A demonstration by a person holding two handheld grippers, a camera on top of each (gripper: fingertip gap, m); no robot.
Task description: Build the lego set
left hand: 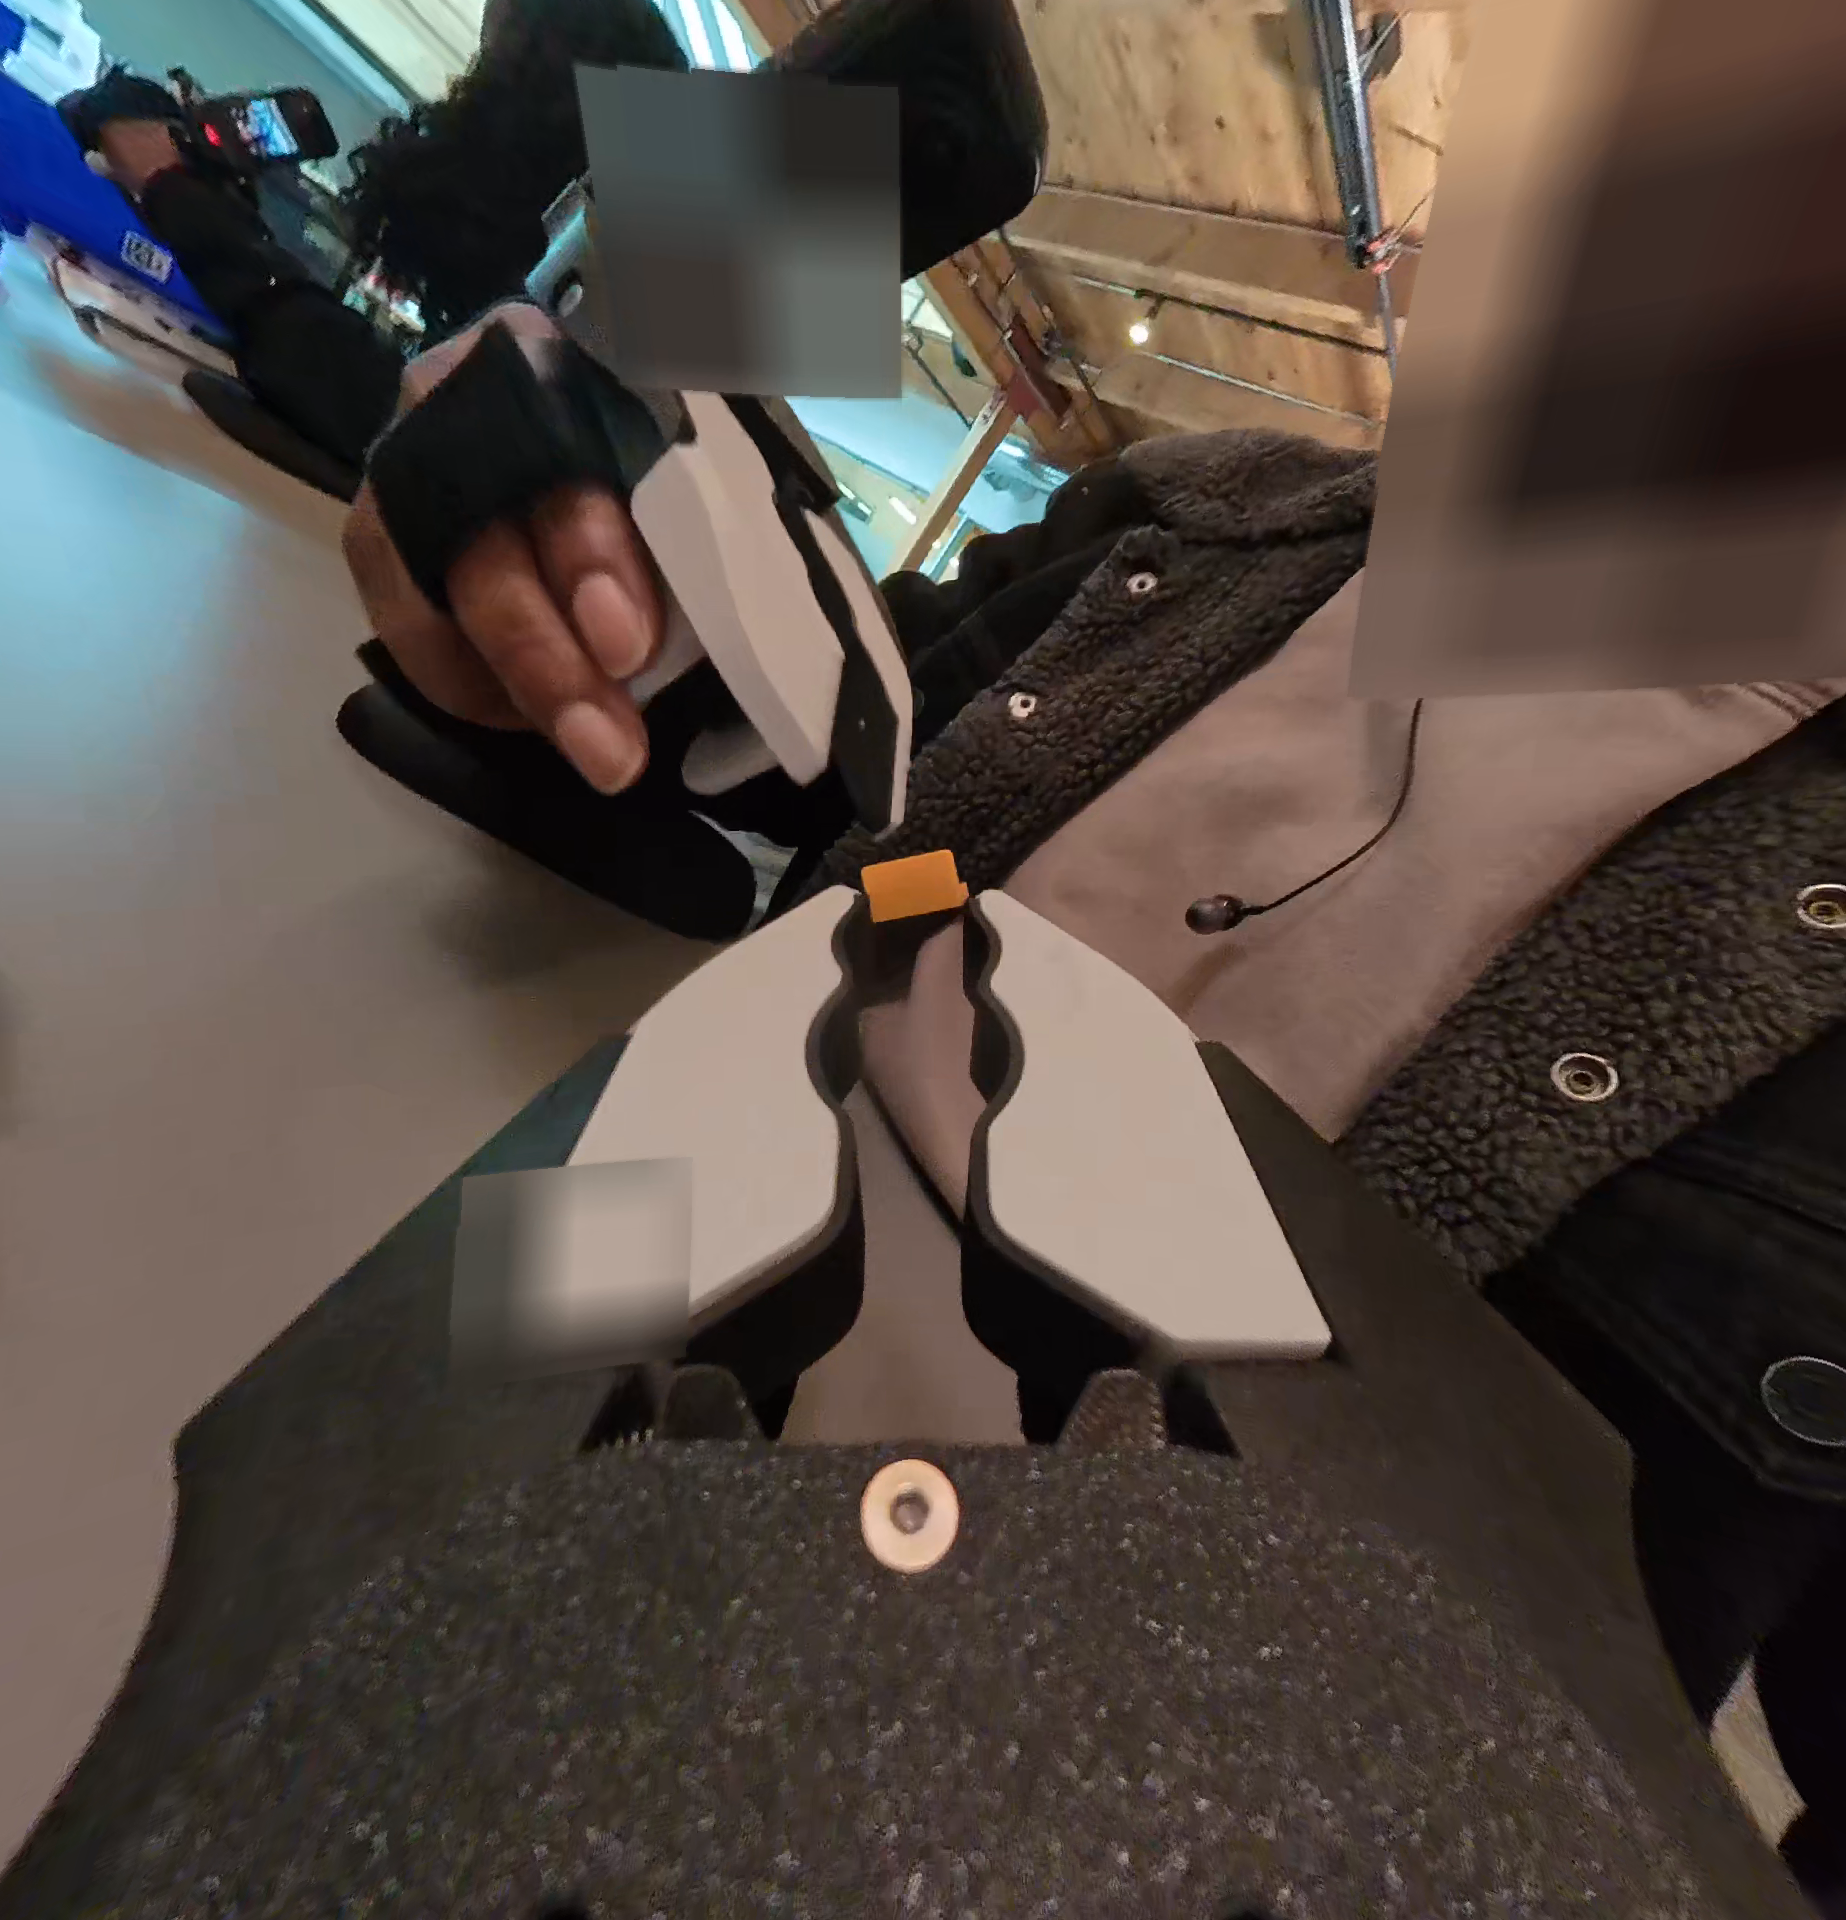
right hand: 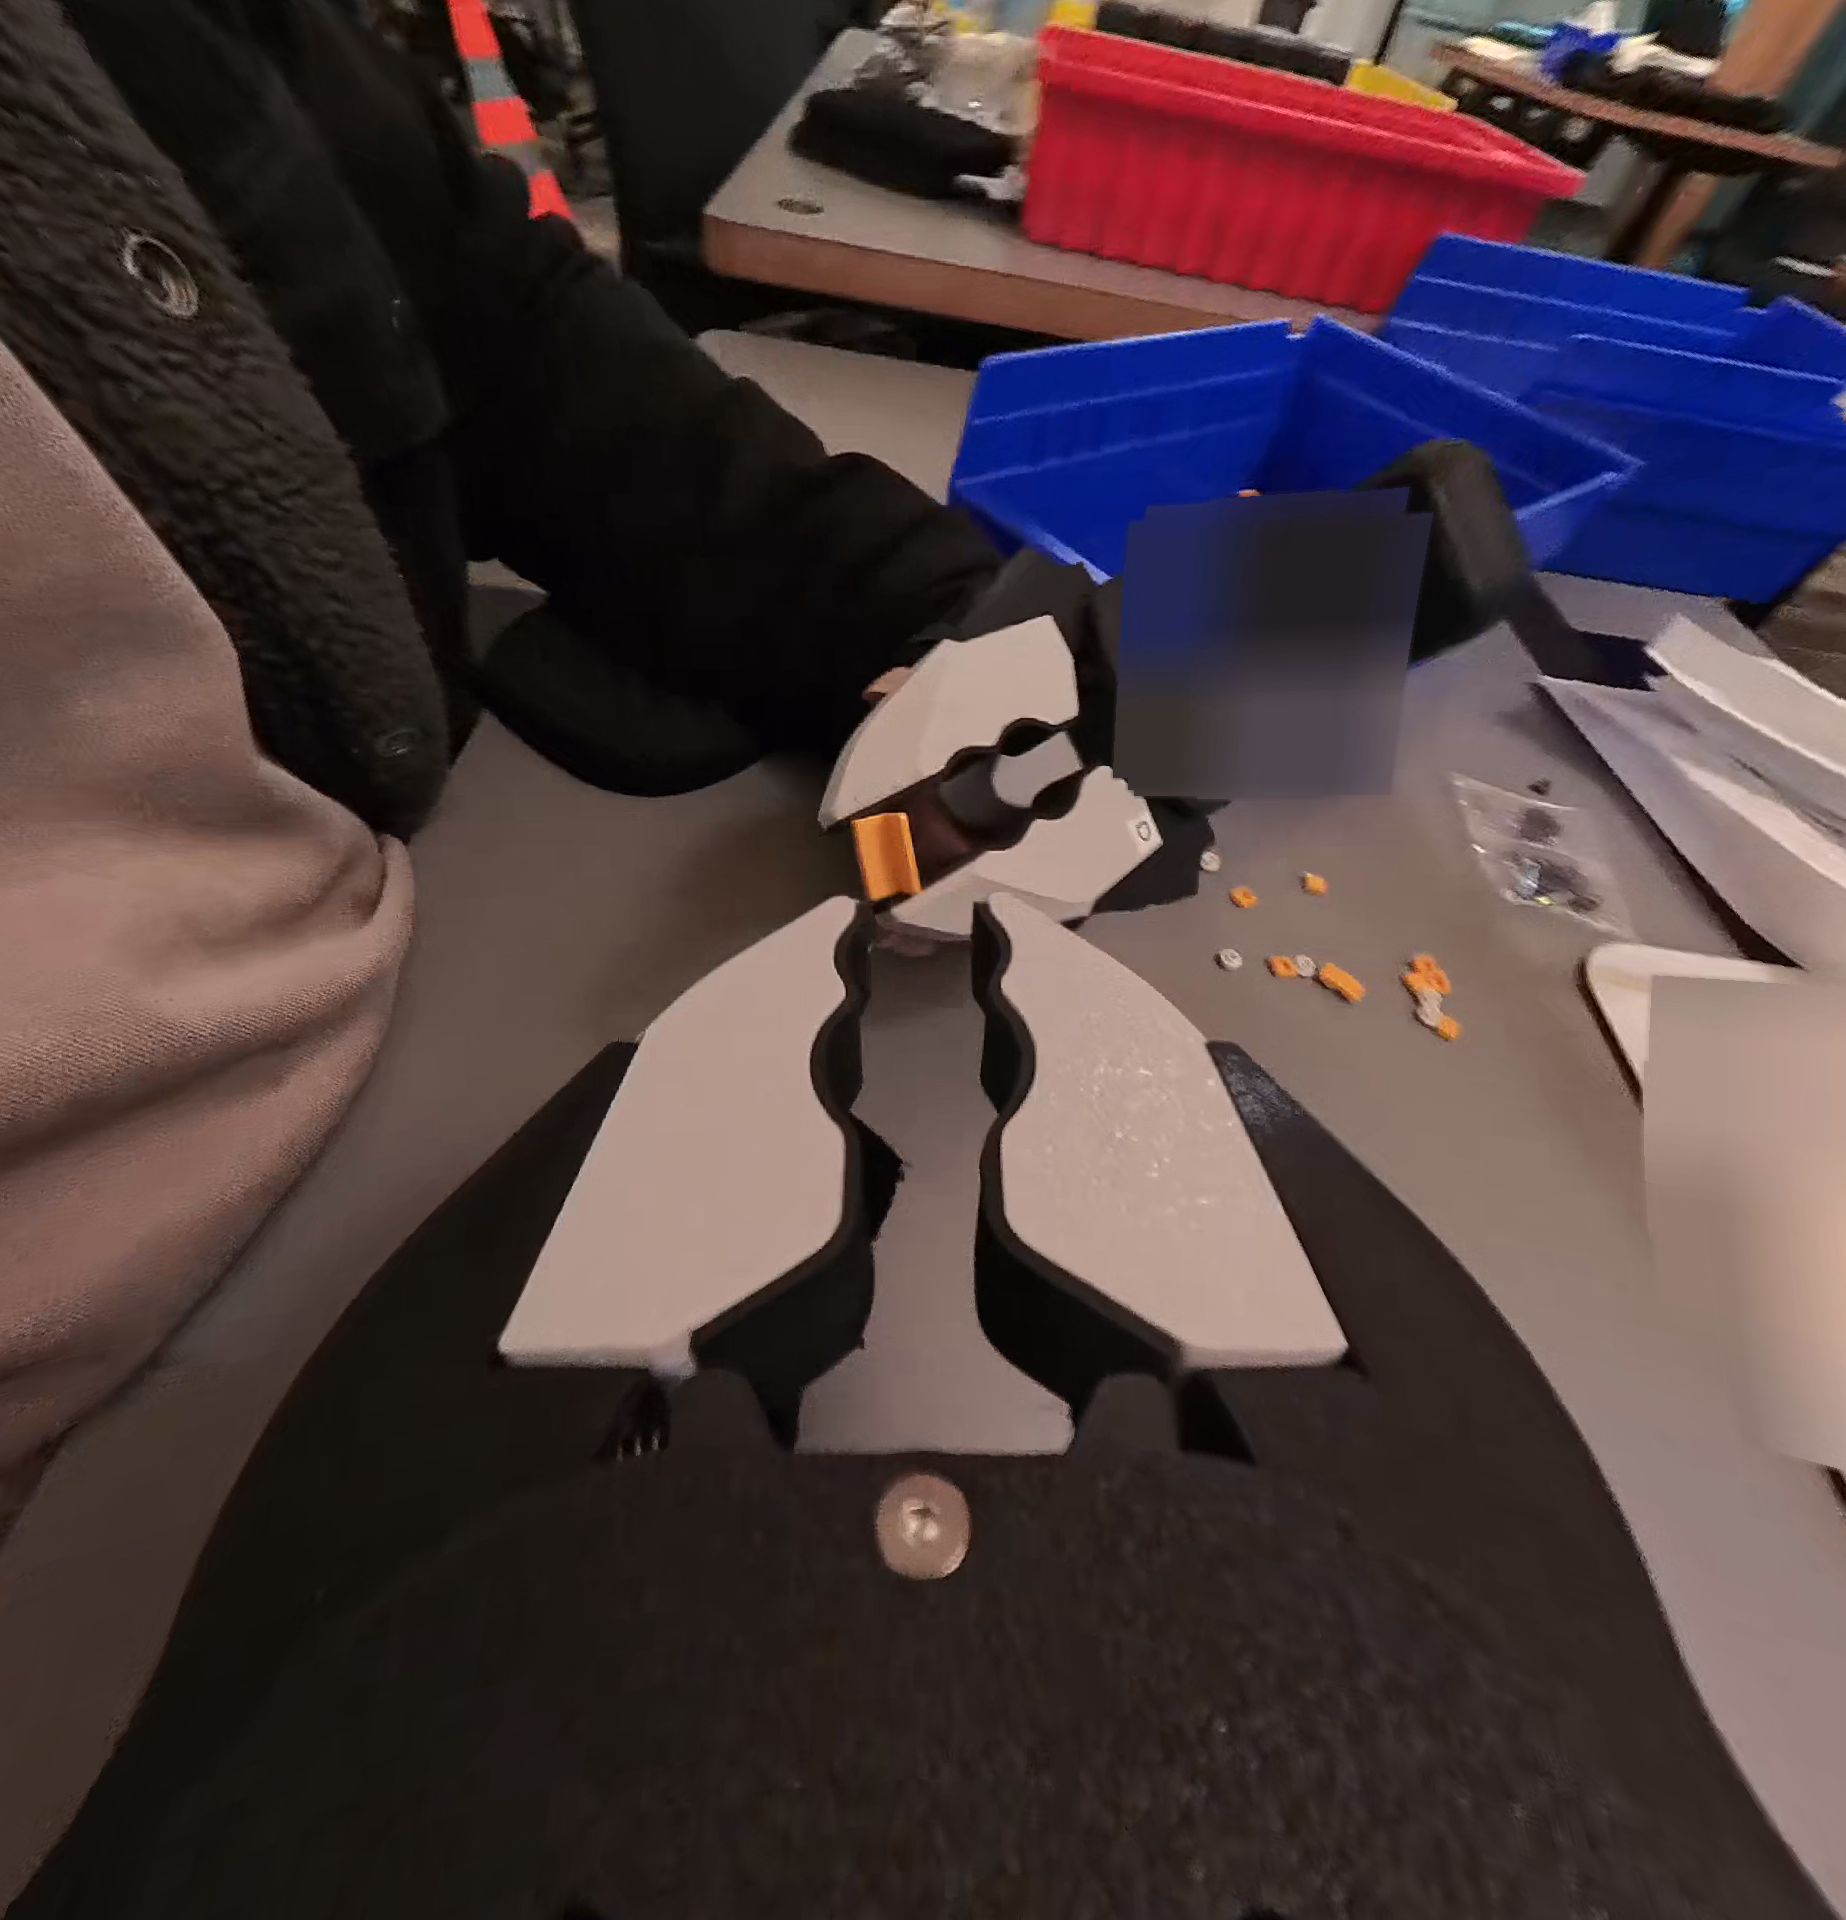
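My left gripper (left hand: 911,912) is shut on a small orange lego brick (left hand: 911,883), pinched at its fingertips and held above the grey table (left hand: 171,831). The right wrist view shows the same brick (right hand: 886,854) in that gripper, turned on its side. My right gripper (right hand: 921,920) has its fingers a little apart with nothing between them; its tips sit just in front of and below the held brick. In the left wrist view the right gripper (left hand: 877,816) points down, with its tip almost touching the brick's top.
Several loose orange and grey lego pieces (right hand: 1334,977) lie on the table to the right. Behind them are blue bins (right hand: 1293,436) and a red bin (right hand: 1262,177). A clear parts bag (right hand: 1542,852) and white paper sheets (right hand: 1750,769) lie far right. The person's jacket (right hand: 171,520) is close on the left. Left and right tips are no more than a few centimetres apart.
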